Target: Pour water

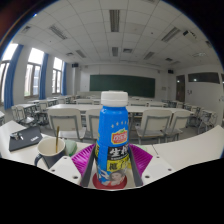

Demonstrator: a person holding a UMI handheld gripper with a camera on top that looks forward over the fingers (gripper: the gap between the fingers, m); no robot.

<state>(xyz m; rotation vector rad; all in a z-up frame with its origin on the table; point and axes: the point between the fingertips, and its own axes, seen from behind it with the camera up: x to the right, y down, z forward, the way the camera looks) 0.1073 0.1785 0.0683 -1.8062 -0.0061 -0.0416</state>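
Note:
A bottle (114, 135) with a blue cap, white shoulder and blue label stands upright between my gripper's (112, 170) two fingers. Both purple pads (85, 154) press against its lower sides, so the gripper is shut on the bottle. The bottle's base is hidden low between the fingers. A cup (50, 152) with a dark rim and a green patch beside it stands on the white table (25, 160) to the left of the fingers, close to the left pad.
A dark flat object (24, 139) lies on the table further left. Beyond are rows of desks and chairs (66, 122), a green chalkboard (122, 85) on the far wall and windows (35, 72) at the left.

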